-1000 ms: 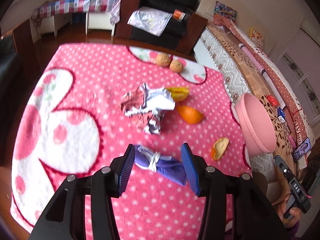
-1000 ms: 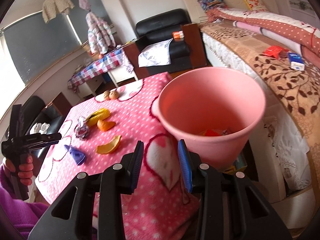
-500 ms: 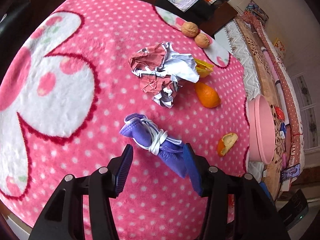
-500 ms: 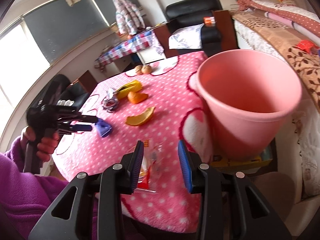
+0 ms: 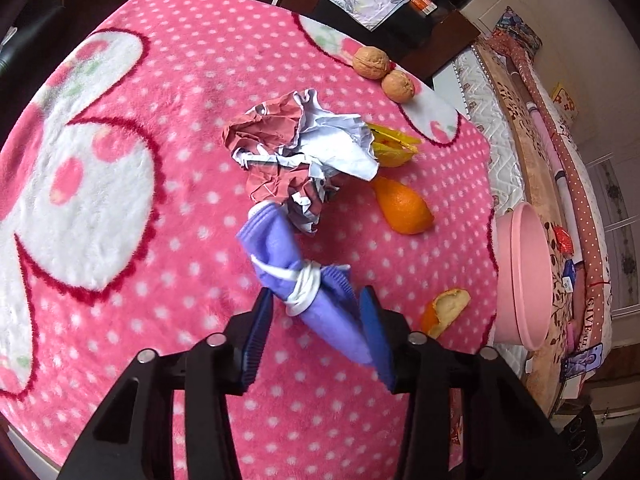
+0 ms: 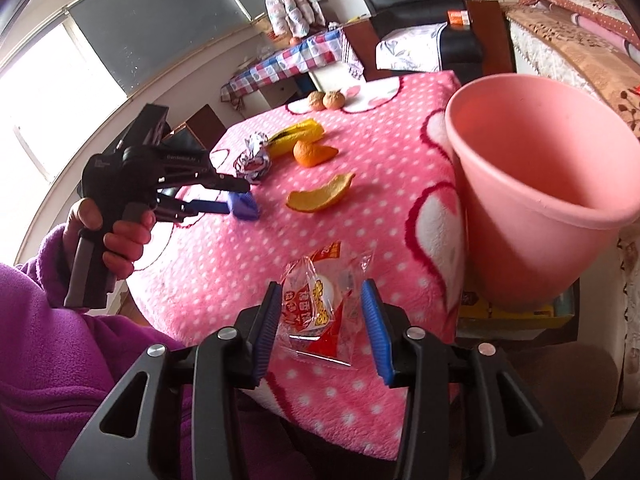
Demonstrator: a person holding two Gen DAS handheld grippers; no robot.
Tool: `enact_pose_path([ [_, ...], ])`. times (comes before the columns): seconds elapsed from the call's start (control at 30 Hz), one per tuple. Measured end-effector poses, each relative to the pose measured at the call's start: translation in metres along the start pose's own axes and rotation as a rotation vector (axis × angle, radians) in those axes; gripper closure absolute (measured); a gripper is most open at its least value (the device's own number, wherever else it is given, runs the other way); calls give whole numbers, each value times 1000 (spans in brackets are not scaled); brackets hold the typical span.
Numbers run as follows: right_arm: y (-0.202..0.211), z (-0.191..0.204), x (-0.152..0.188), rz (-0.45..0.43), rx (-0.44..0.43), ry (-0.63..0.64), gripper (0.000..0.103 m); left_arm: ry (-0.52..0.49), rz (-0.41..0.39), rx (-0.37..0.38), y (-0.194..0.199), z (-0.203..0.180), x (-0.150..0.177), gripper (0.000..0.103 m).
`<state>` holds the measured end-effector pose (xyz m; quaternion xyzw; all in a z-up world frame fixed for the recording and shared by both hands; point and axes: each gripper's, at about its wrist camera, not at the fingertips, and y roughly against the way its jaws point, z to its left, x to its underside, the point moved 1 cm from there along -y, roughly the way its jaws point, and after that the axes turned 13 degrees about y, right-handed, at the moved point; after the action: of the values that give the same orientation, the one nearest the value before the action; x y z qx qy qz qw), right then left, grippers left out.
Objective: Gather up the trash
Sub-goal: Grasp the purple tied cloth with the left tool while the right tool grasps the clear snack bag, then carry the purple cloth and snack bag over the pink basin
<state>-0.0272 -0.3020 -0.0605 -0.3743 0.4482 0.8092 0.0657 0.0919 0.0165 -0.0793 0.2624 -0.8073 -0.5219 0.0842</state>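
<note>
My left gripper (image 5: 316,308) is open around a purple knotted bag (image 5: 296,264) on the pink dotted tablecloth (image 5: 160,184); the bag (image 6: 242,205) lies between the jaws, which have narrowed but do not look clamped. My right gripper (image 6: 320,300) is open over a clear and red snack wrapper (image 6: 320,304) near the table's front edge. The pink bin (image 6: 536,184) stands at the table's right side; it also shows in the left wrist view (image 5: 520,272).
Crumpled paper (image 5: 304,152), a yellow wrapper (image 5: 394,146), an orange peel piece (image 5: 404,208), a second peel (image 5: 446,308) and two walnuts (image 5: 384,72) lie on the table. A bed (image 5: 552,160) runs along the right. A black chair (image 6: 424,4) stands behind.
My left gripper has moved forward so the purple bag sits deeper between the jaws, which have narrowed. My right gripper has swung left and down from the bin to over the snack wrapper.
</note>
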Motion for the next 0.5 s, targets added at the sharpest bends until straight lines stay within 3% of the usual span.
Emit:
enact_pose_path([
  [0.2,-6,-1,3,36,-28,-17,61,-21,-14,9,5,4,-1,78],
  [0.43,-14,2,4,84,-8,-18,61,-111,-75,22,27,2,0,84],
  [0.5,-13,3,4,78,-11,-16,61,-129,-82,26,31,2,1,92],
])
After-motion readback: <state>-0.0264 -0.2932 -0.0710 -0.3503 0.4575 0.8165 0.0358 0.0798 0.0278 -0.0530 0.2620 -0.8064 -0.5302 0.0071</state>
